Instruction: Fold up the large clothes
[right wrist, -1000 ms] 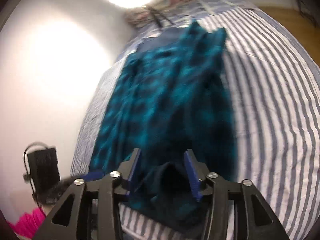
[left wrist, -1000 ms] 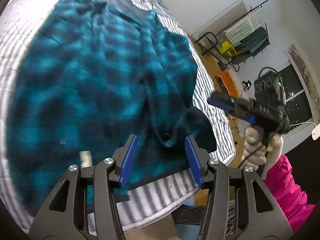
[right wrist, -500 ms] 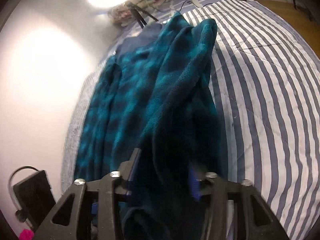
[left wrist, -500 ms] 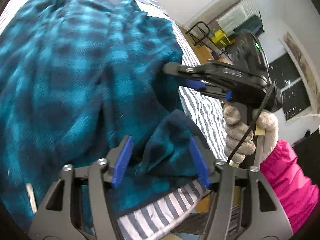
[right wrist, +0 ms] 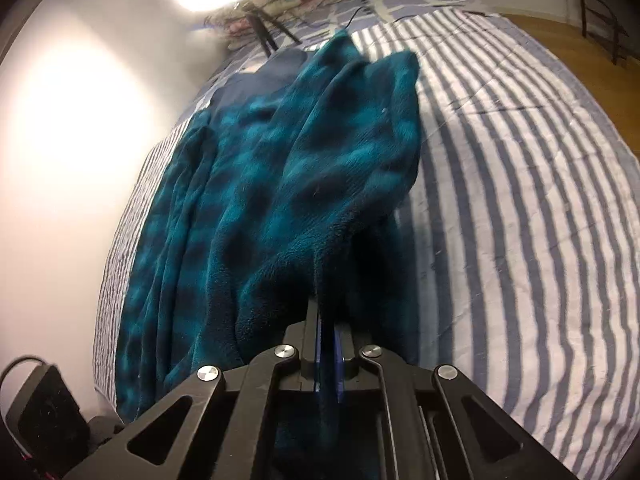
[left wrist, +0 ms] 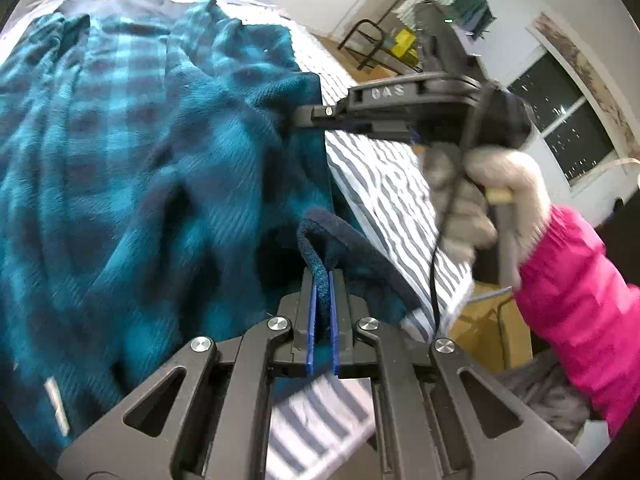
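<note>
Plaid fleece garment (left wrist: pixel 132 168) clamped by both grippers over striped bed (right wrist: pixel 520 208).

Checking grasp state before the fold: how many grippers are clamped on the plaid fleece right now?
2. The left gripper pinches the dark hem at the near edge of the teal plaid fleece garment; the right gripper is shut on a raised fold beside the striped sheet.

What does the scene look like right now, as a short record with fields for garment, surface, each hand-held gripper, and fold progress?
garment: teal plaid fleece garment, spread out and rumpled
surface: striped bed sheet
left hand-held gripper: shut on the garment's dark hem
right hand-held gripper: shut on a lifted edge of the garment
person: gloved right hand, pink sleeve
fold progress: edge raised, not yet laid over
</note>
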Motion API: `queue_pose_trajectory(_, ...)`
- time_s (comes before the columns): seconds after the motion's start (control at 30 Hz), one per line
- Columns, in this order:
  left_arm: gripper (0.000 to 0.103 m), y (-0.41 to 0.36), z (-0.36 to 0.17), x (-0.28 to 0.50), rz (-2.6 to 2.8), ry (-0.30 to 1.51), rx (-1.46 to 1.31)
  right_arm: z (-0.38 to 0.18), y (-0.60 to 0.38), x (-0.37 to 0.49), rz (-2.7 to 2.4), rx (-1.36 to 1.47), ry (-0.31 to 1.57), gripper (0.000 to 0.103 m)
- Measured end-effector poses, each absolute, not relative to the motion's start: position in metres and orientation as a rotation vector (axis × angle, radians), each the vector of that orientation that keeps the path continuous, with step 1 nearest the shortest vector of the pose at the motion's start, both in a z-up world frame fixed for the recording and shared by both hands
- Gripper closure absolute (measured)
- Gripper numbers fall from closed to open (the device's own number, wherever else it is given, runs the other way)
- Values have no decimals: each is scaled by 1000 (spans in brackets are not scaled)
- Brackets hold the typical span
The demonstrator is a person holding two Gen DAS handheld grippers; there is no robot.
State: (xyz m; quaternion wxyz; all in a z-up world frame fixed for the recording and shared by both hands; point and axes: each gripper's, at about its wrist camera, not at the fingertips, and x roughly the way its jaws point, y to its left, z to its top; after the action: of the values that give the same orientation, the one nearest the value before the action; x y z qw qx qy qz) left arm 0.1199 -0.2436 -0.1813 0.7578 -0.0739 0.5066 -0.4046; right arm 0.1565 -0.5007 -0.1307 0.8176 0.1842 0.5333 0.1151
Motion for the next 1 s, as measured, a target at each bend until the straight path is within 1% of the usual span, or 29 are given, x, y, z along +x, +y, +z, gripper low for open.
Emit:
queue_pose_trajectory(0.13,99,-217,-171,99,-912,1121,-135,-131,-513,158,199,385,1137,101)
queue_pose_trajectory(0.17,98,-214,-173,94,-933,1149,-146,-135,-515,159,215,396,1157,95)
queue_pose_trajectory(0.2,93,-206,-172,90,-950,1165,-164,-139,-517,159,217,407,1177,93)
queue_pose_trajectory(0.23,83,-200,-169,86,-949,1163,-172,-142,-519,159,222,424,1186,83)
queue_pose_trajectory(0.27,76,-193,-165,85,-934,1157,-186,-144,-521,158,232,451,1184,71)
queue_pose_trajectory(0.3,59,-186,-163,88,-918,1154,-222,-144,-522,156,239,464,1178,71)
queue_pose_trajectory(0.33,50,-185,-161,94,-908,1152,-257,-144,-523,155,247,477,1172,71)
queue_pose_trajectory(0.47,49,-186,-162,123,-825,1136,-329,-142,-521,151,269,473,1174,70)
queue_pose_trajectory(0.6,49,-211,-179,144,-773,1161,-321,-141,-520,156,242,445,1170,70)
queue_pose_trajectory(0.7,49,-224,-184,148,-785,1170,-324,-128,-529,168,240,454,1123,65)
queue_pose_trajectory(0.77,49,-230,-183,152,-792,1173,-333,-119,-539,177,251,485,1086,58)
queue_pose_trajectory(0.83,49,-233,-180,159,-798,1183,-352,-110,-549,190,264,526,1034,53)
queue_pose_trajectory(0.93,48,-234,-166,182,-798,1183,-376,-109,-560,216,261,563,1001,53)
queue_pose_trajectory(1.0,43,-235,-157,200,-775,1162,-358,-114,-562,232,254,568,1004,53)
